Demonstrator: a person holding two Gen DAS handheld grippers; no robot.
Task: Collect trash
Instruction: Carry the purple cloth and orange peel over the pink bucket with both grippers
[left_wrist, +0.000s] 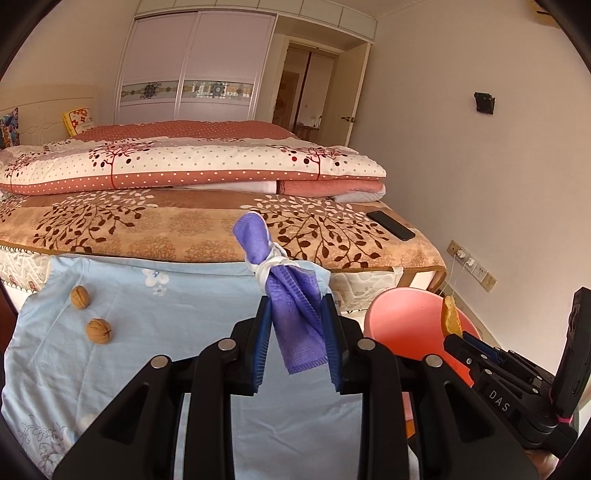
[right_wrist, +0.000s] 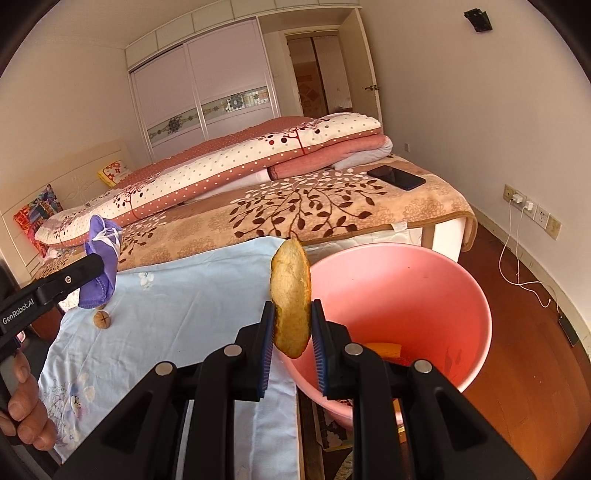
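The left gripper is pinching a purple face mask bundled with its white ear loops, the blue pads pressing on the lower half while the upper end is sticking up above the jaws. Below it a light blue floral cloth is lying spread over the near surface, and two walnuts are sitting on that cloth to the left, near each other. The right gripper is clamping a yellowish fruit peel upright between its pads, just beside the rim of a pink plastic bucket, which is standing to the right of the cloth and holding something orange at its bottom. Beyond, a black phone is lying on the leaf-patterned blanket covering the bed.
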